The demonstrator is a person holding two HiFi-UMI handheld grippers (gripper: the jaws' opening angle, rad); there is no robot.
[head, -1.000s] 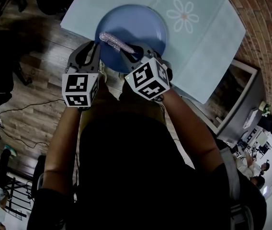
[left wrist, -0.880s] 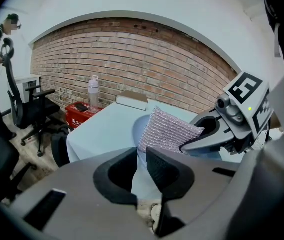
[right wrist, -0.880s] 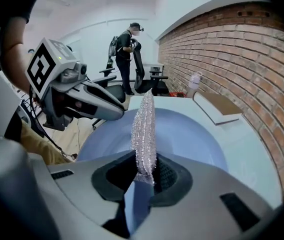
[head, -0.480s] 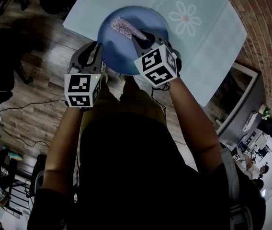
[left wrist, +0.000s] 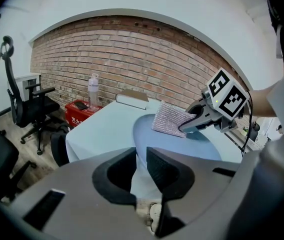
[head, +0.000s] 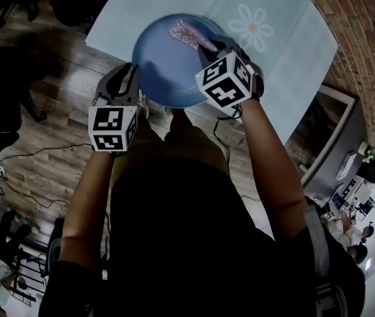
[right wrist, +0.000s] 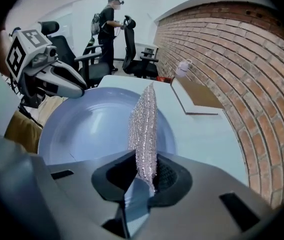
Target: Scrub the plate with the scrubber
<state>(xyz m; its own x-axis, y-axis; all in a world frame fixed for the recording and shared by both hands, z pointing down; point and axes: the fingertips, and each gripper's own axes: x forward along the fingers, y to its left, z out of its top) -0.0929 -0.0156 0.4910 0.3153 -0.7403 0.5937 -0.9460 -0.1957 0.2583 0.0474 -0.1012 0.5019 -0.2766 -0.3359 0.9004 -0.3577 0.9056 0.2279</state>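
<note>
The right gripper clamps one end of the scrubber, whose long axis runs straight ahead from its jaws over the far side of the plate. The left gripper pinches the plate's near-left rim, at the table's near edge.

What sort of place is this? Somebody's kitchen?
Probably an office or studio, not a kitchen: wheeled office chairs stand by a brick wall, the floor is wood, and the table wears a pale blue cloth.
</note>
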